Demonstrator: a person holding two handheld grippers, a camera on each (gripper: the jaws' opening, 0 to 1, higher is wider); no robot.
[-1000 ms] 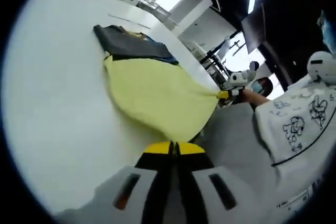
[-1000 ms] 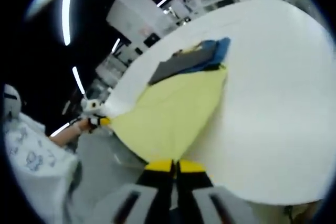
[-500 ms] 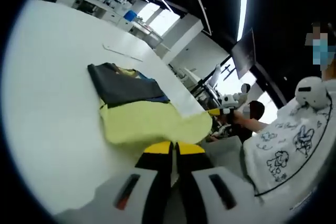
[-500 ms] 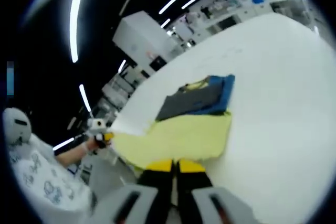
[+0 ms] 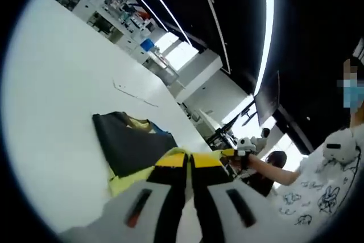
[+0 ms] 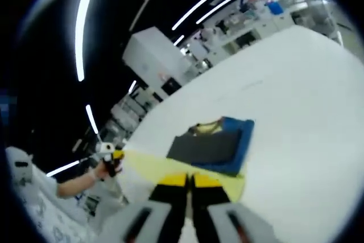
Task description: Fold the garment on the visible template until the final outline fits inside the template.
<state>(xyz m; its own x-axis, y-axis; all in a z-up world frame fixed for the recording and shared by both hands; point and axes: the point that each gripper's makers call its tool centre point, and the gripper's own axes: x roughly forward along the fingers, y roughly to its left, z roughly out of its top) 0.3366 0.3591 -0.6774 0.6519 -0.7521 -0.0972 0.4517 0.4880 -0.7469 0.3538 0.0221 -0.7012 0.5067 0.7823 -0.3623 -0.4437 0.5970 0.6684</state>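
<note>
Left gripper view: left gripper (image 5: 189, 160), jaws closed, pinches soft yellow garment (image 5: 128, 179) at 6 o'clock; right gripper (image 6: 188, 180) likewise clamps it.

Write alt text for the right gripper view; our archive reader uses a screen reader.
The right gripper, jaws shut on a yellow garment, holds its edge over a white table. The left gripper holds the other corner. Behind lies a dark grey and blue folded pile.

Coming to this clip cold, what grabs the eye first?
A yellow cloth stretched taut above the white table, pinched by the right gripper near the camera and by the left gripper at its far corner. Beyond it on the table lies a dark grey, blue-edged folded part.
</note>
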